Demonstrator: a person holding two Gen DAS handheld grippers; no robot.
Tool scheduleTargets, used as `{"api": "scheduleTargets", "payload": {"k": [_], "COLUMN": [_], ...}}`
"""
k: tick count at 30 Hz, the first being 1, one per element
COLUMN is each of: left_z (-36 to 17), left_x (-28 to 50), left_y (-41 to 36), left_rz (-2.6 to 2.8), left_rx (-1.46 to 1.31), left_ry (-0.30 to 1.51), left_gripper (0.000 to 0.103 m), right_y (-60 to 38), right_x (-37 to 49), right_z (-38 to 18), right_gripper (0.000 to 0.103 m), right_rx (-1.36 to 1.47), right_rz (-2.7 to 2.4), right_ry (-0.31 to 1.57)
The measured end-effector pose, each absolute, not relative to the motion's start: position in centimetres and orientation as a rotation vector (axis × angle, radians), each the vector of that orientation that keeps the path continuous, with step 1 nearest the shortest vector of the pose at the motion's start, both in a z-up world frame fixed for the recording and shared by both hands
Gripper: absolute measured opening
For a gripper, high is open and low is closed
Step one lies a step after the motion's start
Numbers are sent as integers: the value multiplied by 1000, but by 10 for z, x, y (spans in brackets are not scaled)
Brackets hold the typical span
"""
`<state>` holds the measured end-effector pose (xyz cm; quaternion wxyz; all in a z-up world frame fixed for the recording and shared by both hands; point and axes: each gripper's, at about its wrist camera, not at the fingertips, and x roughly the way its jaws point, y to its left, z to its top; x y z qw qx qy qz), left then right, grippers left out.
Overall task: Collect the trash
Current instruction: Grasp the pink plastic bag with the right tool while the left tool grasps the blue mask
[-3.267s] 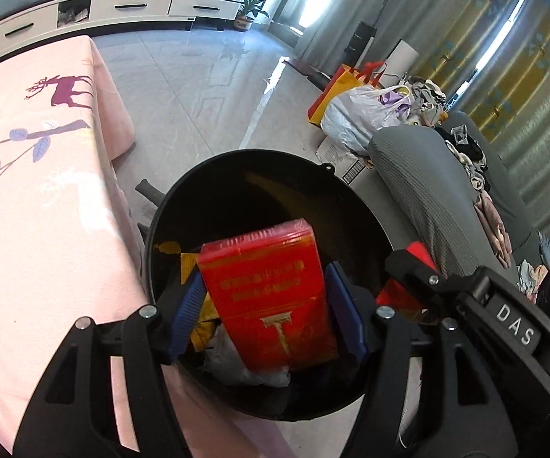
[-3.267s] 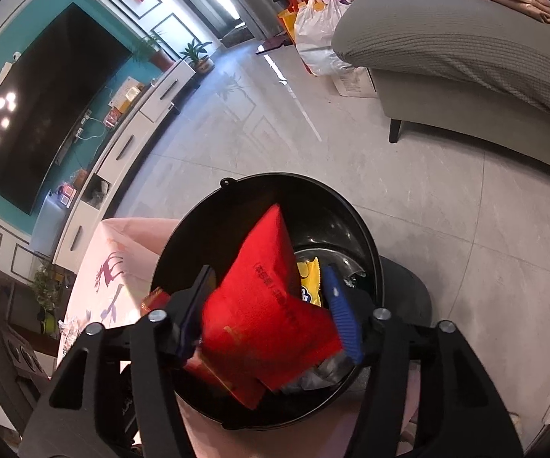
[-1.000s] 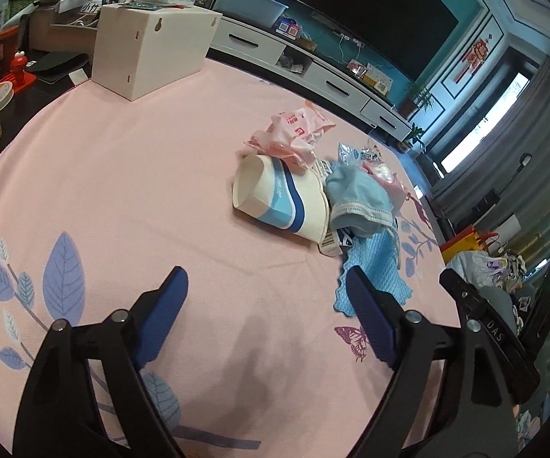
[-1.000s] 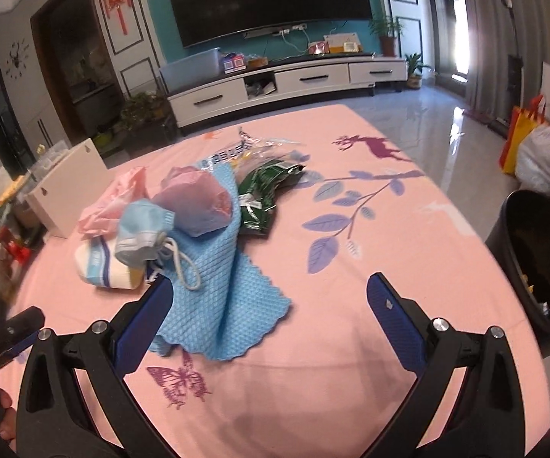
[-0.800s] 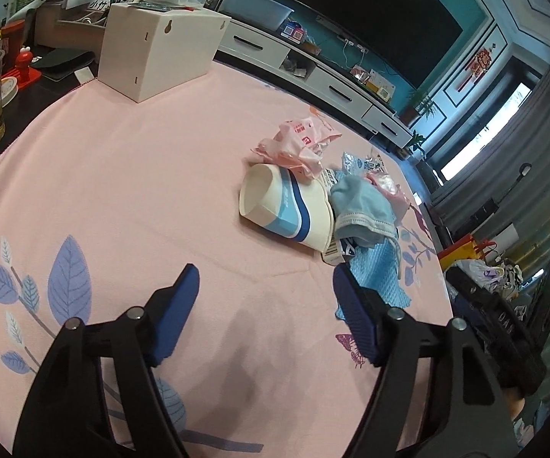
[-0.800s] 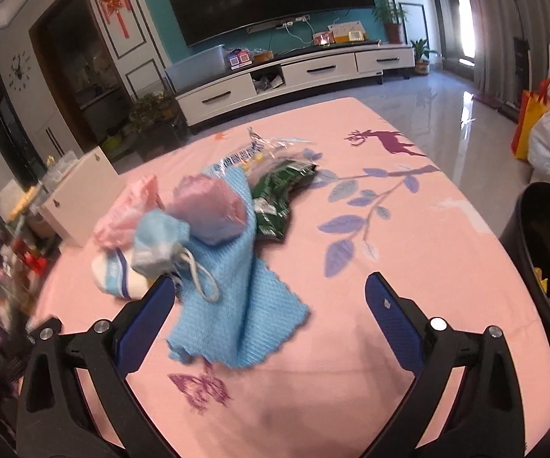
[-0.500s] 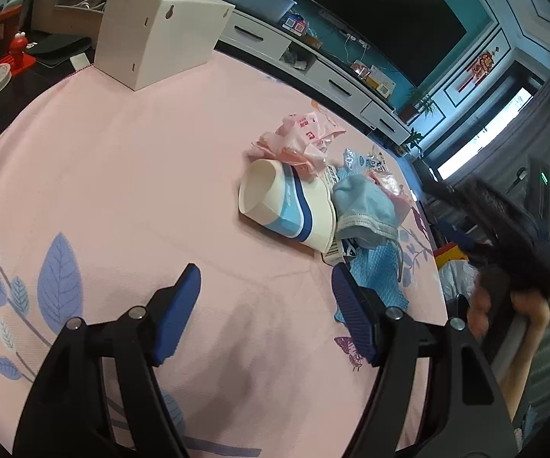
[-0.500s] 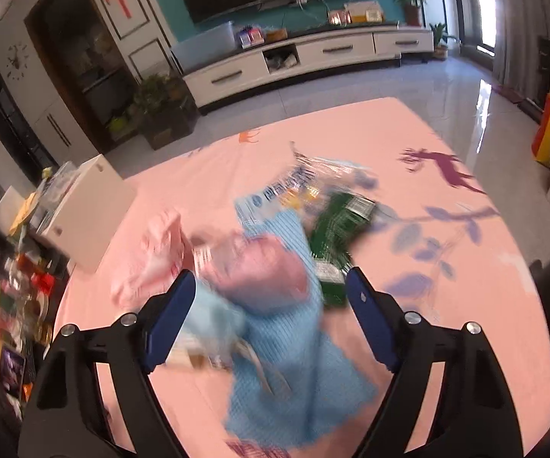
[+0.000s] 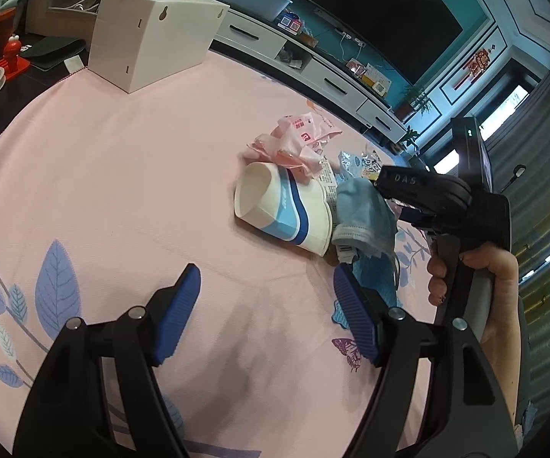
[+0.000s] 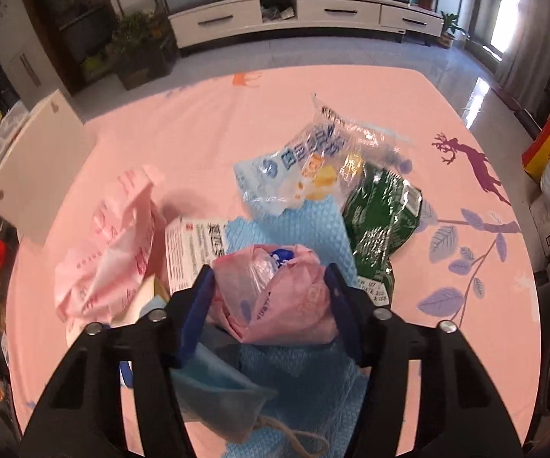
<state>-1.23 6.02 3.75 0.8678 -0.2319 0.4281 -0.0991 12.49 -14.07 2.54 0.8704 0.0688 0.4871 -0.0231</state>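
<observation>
1. While the right gripper (image 10: 269, 303) points down at the trash heap on the pink tablecloth (image 10: 206, 122), its jaws are closing around a crumpled pink plastic bag (image 10: 275, 297); both blue pads sit against the bag's sides.
2. The pink bag lies on a blue waffle cloth (image 10: 298, 229), with a green snack packet (image 10: 381, 221) to its right and a clear blue-printed wrapper (image 10: 313, 164) beyond it.
3. A second pink wrapper (image 10: 111, 244) lies to the left, and a blue face mask (image 10: 214, 393) lies under the left finger.
4. The left gripper (image 9: 265, 315) hangs over bare tablecloth with its jaws moderately wide and opening slightly; nothing is between them.
5. In the left wrist view, a paper cup (image 9: 282, 210) lies on its side ahead of that gripper, just beside the mask.
6. A hand (image 9: 481, 286) grips the right gripper's handle at the right edge.
7. A white box (image 9: 153, 34) stands at the table's far side.
</observation>
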Motion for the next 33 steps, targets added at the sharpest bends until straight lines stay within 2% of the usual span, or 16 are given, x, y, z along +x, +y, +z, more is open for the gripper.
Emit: {"api": "scheduleTargets", "payload": {"k": [5, 9, 17, 25, 33], "left_z": [37, 36, 24, 18, 3], "left_x": [-12, -11, -7, -4, 15], "left_y": [60, 57, 37, 6, -28], "left_rz": [-210, -233, -294, -384, -451], "left_rx": [-491, -499, -482, -420, -418], "left_ry": [901, 909, 972, 1005, 1024], "left_gripper": [74, 79, 84, 84, 74], "right_y": [-143, -137, -125, -146, -181], "right_x": [98, 72, 27, -3, -30], "right_z": [35, 41, 44, 56, 68], "right_gripper": [43, 39, 37, 37, 36], "right_rx": [164, 163, 177, 239, 300], "right_rz": [36, 106, 220, 224, 170], "right_ry": [1032, 1039, 1027, 936, 835]}}
